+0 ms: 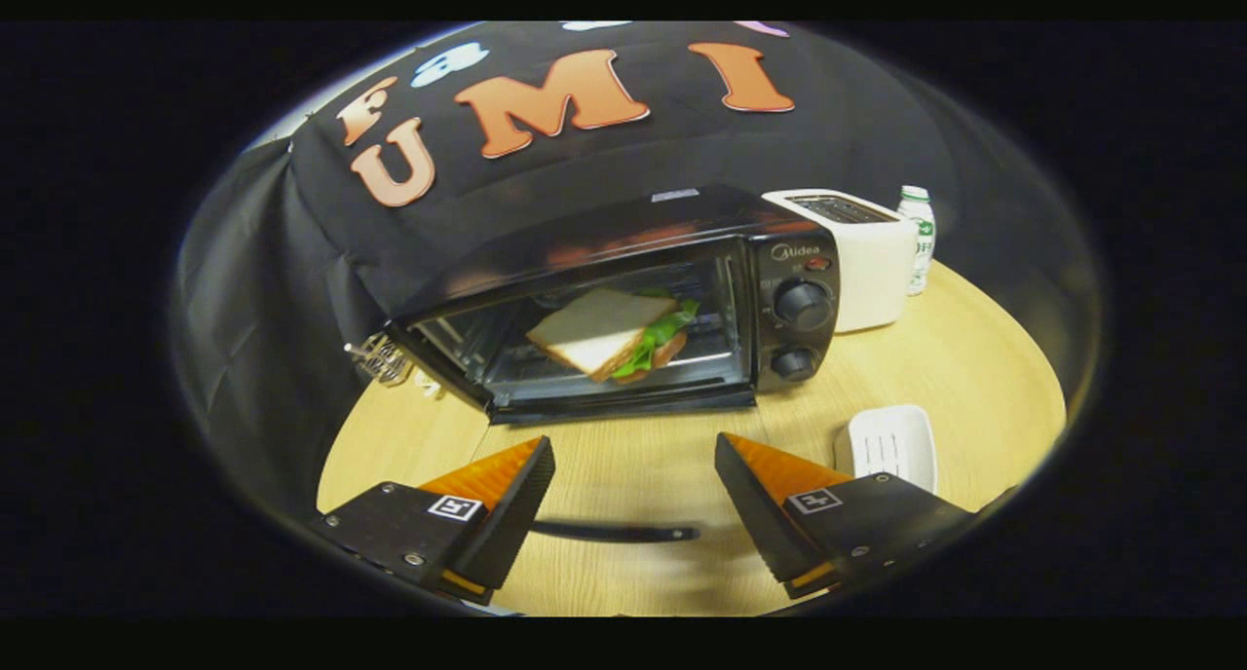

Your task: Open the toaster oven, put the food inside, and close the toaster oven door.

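Inside the open toaster oven [623,290] lies the sandwich [609,331], gripper [633,461] spread empty

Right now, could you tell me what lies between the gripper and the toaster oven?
In the gripper view, bare wooden table lies between the open gripper and the toaster oven; its door appears lowered, blurred, between the fingers.

Toaster oven [623,300]: glossy black casing that mirrors the wall above it, smooth glass-like door panel, matt plastic-looking knobs; sandwich [609,334] inside has pale matt bread. Table [974,358]: light wood-grain surface, smooth, low sheen; pop-up toaster [862,261] and small dish [891,446] look like smooth white plastic, bottle [917,237] likewise plastic. Gripper [633,500], fingers spread with nothing between: ribbed outer faces, flat matt inner pads
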Available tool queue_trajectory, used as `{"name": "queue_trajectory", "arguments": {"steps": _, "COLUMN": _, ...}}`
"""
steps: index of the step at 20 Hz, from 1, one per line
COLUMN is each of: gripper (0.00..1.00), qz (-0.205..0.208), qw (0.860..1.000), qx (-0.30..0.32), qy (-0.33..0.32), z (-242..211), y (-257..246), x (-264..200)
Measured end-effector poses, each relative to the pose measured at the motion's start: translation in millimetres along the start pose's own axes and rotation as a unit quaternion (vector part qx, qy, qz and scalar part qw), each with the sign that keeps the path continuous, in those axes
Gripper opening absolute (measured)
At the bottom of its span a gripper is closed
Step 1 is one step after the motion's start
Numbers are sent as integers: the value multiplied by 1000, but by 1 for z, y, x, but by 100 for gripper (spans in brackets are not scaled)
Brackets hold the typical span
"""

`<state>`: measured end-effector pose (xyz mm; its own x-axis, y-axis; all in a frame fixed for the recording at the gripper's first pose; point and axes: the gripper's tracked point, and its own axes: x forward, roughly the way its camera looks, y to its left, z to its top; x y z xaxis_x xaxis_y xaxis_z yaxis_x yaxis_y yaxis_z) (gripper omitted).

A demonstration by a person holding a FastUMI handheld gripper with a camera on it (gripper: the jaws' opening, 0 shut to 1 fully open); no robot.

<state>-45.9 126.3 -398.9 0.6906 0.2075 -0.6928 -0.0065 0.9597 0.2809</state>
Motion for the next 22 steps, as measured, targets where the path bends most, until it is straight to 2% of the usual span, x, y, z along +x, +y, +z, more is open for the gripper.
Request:
{"name": "queue_trajectory", "arguments": {"steps": 7, "gripper": 98, "qz": -9, "qw": 997, "qx": -40, "qy": 64, "z": -61, "y": -3, "x": -23}}
{"name": "queue_trajectory", "arguments": {"steps": 10, "gripper": 98, "qz": -19, "qw": 995, "qx": -38, "qy": 95, "z": -83, "y": -7, "x": -22}}
{"name": "queue_trajectory", "arguments": {"steps": 15, "gripper": 97, "qz": -37, "qw": 989, "qx": -54, "qy": 130, "z": -93, "y": -6, "x": -20}}
{"name": "queue_trajectory", "arguments": {"steps": 17, "gripper": 95, "qz": -27, "qw": 985, "qx": -55, "qy": 163, "z": -112, "y": 1, "x": -30}}
{"name": "queue_trajectory", "arguments": {"steps": 22, "gripper": 94, "qz": -31, "qw": 982, "qx": -84, "qy": 165, "z": -117, "y": 2, "x": -9}}
